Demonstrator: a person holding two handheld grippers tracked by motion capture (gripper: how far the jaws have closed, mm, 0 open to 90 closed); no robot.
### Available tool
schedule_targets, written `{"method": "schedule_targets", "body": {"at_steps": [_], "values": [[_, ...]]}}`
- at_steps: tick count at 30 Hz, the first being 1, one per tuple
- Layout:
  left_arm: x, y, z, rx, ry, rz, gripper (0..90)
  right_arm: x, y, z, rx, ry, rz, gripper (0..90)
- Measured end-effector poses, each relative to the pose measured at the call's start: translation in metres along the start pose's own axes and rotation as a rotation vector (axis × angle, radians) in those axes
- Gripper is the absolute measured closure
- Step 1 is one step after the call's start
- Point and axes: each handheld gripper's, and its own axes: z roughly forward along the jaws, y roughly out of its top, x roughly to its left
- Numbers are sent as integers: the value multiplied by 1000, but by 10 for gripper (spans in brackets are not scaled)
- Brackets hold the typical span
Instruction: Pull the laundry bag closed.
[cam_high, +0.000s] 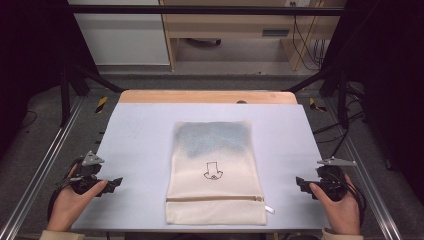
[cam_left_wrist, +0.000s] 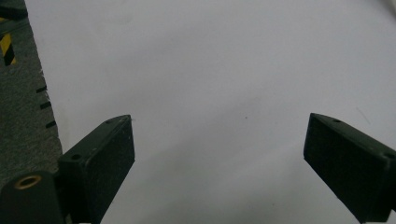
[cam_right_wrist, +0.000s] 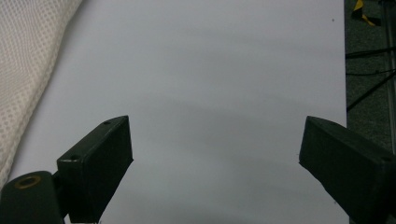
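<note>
The left gripper (cam_high: 114, 182) rests near the tabletop (cam_high: 140, 130) edge, fingers (cam_left_wrist: 100, 163) spread wide and empty. Between both grippers lies the mesh laundry bag (cam_high: 215, 172), flat, zipper (cam_high: 215, 199) apparently closed, something bluish inside. The right gripper (cam_high: 300, 181) sits likewise released. Work on the bag looks unstarted; every step remains.

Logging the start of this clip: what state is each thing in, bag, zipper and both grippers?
mesh laundry bag: flat on the table, something bluish inside, untouched.
zipper: closed, pull at its right end.
left gripper: open, empty, left of the bag.
right gripper: open, empty, right of the bag.
</note>
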Motion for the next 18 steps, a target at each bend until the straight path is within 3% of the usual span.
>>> {"method": "schedule_targets", "body": {"at_steps": [3, 10, 13, 18], "values": [[-5, -3, 1, 21, 26, 26, 86, 2, -3, 1, 12, 11, -13, 96], [-14, -9, -1, 55, 19, 42, 81, 13, -12, 9, 38, 11, -56, 85], [-19, -11, -1, 65, 16, 43, 80, 20, -17, 12, 61, 40, -79, 76], [-29, -9, 0, 74, 12, 64, 72, 29, -26, 17, 91, 50, -122, 79]]}}
